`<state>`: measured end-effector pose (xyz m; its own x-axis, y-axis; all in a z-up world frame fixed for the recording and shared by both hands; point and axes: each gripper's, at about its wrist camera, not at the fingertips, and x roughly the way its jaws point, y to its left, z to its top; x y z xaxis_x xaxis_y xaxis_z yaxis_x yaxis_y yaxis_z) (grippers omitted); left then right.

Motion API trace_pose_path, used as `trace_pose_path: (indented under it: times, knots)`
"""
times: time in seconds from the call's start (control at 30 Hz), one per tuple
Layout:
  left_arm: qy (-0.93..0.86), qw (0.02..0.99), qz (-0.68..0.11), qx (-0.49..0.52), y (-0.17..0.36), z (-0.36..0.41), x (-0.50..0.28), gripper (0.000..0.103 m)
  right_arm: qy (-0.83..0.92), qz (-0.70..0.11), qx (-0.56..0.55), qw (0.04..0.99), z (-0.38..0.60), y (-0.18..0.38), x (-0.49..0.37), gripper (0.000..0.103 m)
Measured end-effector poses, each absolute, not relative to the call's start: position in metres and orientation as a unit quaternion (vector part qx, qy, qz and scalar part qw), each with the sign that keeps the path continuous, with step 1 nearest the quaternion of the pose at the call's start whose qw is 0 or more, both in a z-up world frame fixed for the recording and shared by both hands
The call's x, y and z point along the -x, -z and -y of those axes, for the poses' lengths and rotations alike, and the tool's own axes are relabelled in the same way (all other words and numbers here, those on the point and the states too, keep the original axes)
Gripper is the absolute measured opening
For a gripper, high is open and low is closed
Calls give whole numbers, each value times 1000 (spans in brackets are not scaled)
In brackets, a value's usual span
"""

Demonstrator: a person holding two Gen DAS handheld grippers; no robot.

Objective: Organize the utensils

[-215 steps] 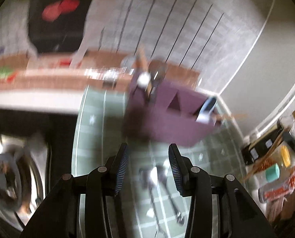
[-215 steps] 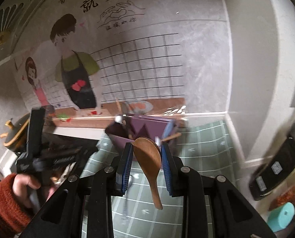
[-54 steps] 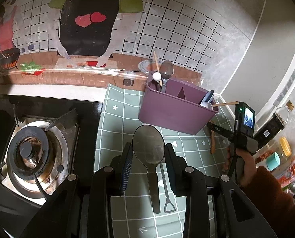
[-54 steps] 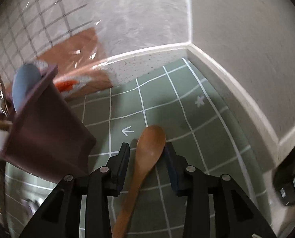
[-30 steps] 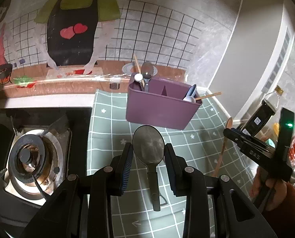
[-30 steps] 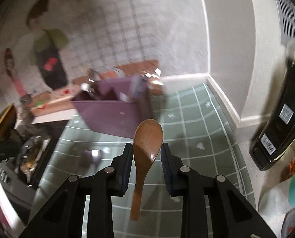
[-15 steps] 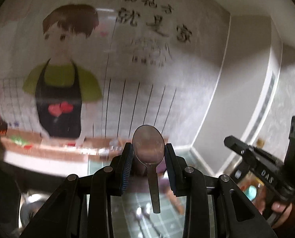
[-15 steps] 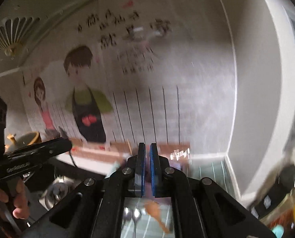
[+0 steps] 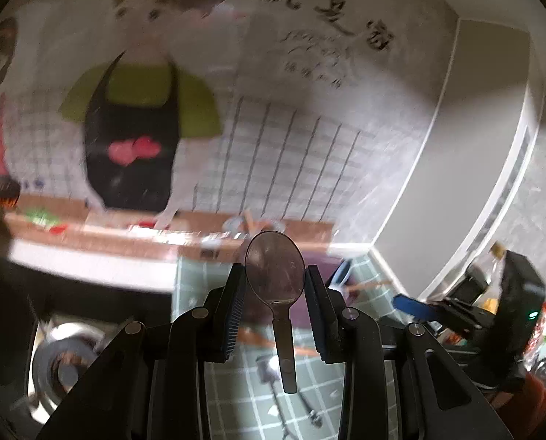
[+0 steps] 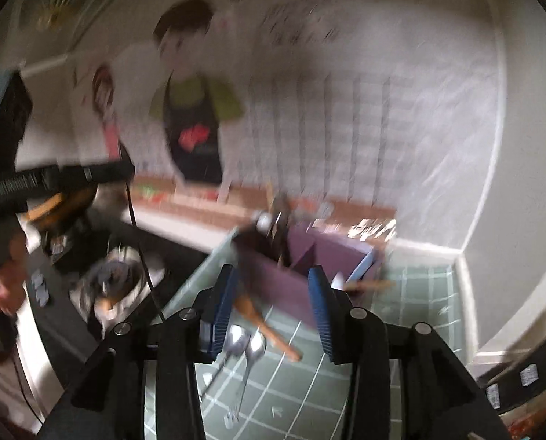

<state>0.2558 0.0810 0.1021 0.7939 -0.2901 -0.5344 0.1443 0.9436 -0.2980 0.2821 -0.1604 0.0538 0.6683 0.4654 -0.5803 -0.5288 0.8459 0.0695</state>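
My left gripper [image 9: 275, 293] is shut on a dark translucent spoon [image 9: 275, 275], bowl up between the pads, held high above the counter. My right gripper [image 10: 271, 297] is open and empty, above the green checked mat [image 10: 419, 293]. The purple utensil caddy [image 10: 309, 260] with several utensils in it stands beyond the right gripper. A wooden spoon [image 10: 265, 324] lies on the mat in front of the caddy. Two metal spoons [image 10: 245, 344] lie side by side next to it. The right gripper shows at the right edge of the left wrist view [image 9: 456, 311].
A gas stove burner [image 9: 64, 359] is left of the mat; it also shows in the right wrist view [image 10: 115, 275]. Bottles and jars [image 9: 493, 275] stand along the right wall. A cartoon wall poster [image 9: 133, 128] is behind the counter. Both views are motion-blurred.
My right gripper was shut and has opened; the wooden spoon it held a second ago lies on the mat. Both grippers have tilted back down toward the counter. The left still holds its spoon.
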Motion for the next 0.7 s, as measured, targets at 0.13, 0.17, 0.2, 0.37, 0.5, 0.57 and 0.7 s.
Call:
trace_pose_path:
  times: [0.13,0.17,0.2,0.37,0.5,0.57,0.7]
  knots:
    - [91,932,-322,137,-72,-91,-238,34,-295,-344,119,883,132,-3,-294,40]
    - [84,929,-331,144,-64,-95,-233,34,-299,-352,131,877,126,7,-299,40]
    - [78,926,-338,150,-57,-97,-230,34,-303,-359,138,872,120,16,-304,40]
    - [45,913,-365,175,-28,-109,-214,34,-332,-401,153,840,94,57,-338,40]
    - [27,908,-372,191,-19,-114,-204,34,-353,-417,161,822,79,75,-357,40]
    - [21,908,-371,192,-19,-115,-200,34,-358,-419,174,816,72,81,-362,40]
    - [13,907,-372,195,-19,-118,-194,34,-360,-425,187,809,61,92,-372,40]
